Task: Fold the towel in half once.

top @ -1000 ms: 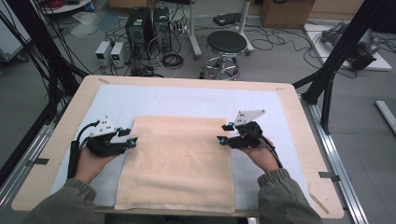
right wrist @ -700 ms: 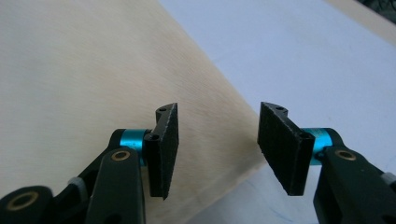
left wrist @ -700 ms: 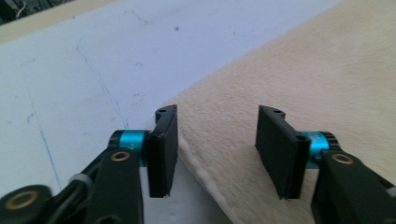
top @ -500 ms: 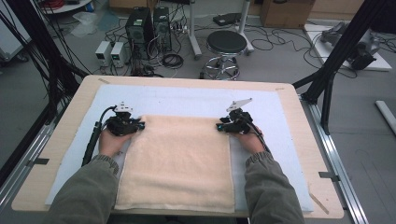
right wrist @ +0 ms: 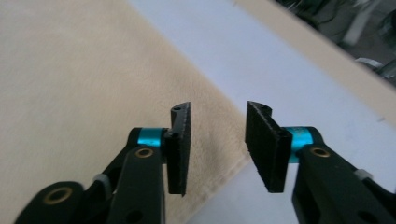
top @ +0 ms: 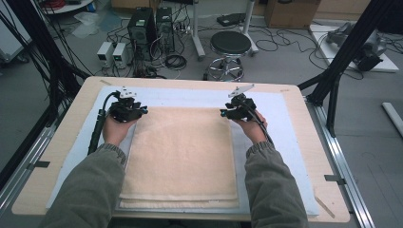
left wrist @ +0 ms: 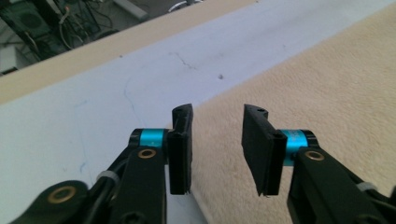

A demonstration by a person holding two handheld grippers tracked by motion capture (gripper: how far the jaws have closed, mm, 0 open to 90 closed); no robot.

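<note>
A beige folded towel (top: 183, 152) lies flat in the middle of the table. My left gripper (top: 141, 111) hovers at its far left corner and my right gripper (top: 223, 114) at its far right corner. In the left gripper view the left gripper (left wrist: 217, 112) is open, its jaws astride the towel (left wrist: 327, 93) edge with nothing between them. The right gripper (right wrist: 217, 109) in its own view is open too, just above the towel (right wrist: 84, 70) corner, where the hem meets the mat.
A pale blue-white mat (top: 280, 118) covers the wooden table (top: 313, 156) under the towel. Beyond the far table edge the floor holds a black stool (top: 230, 45), computer towers (top: 142, 23) and cables. Black frame posts (top: 347, 57) stand at the right.
Both grippers have moved away from the person, from beside the towel's middle up to its two far corners. The towel has stayed flat.
</note>
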